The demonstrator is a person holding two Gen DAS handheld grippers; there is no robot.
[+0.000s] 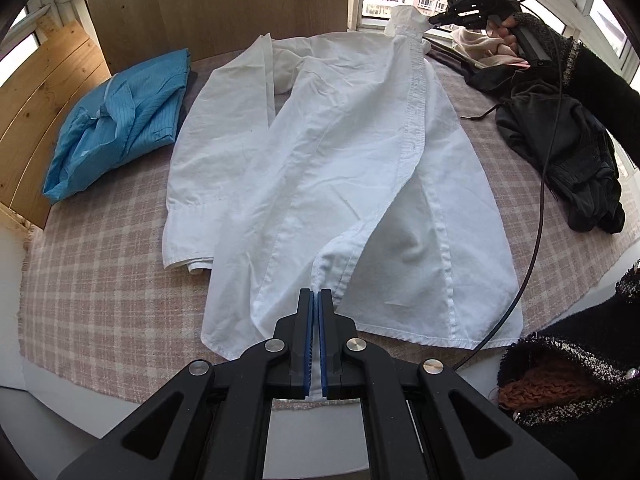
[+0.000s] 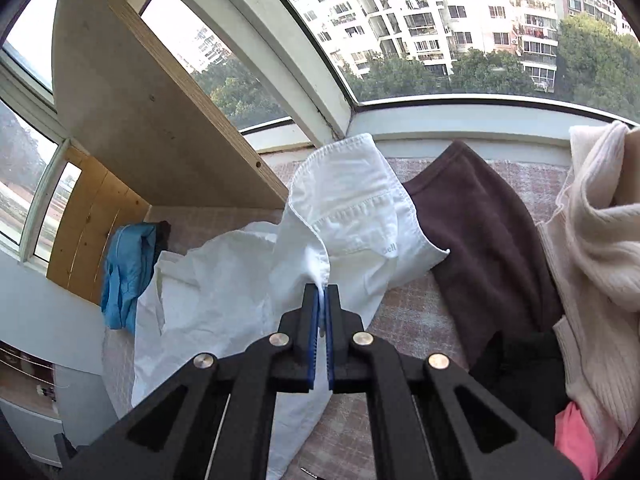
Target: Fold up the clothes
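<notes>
The left hand-held gripper (image 1: 315, 294) is pressed together on the hem of the white shirt (image 1: 320, 152); the right hand-held gripper (image 2: 323, 292) pinches its collar end. The shirt lies spread on the checked worktop (image 1: 100, 272), with a folded blue shirt (image 1: 120, 120) to its left and dark clothes (image 1: 568, 152) to its right.

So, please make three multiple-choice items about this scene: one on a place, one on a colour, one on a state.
1. Where does the right gripper hold the white shirt?
A. cuff
B. collar end
C. pocket

2. What colour is the folded shirt beside the wooden board?
A. blue
B. red
C. green

3. How is the left gripper?
A. wide open
B. shut on the shirt's hem
C. lying on the cloth

Answers: 1 B, the collar rises from its fingers; 2 A, plainly blue; 3 B, white fabric sits between the closed pads.
</notes>
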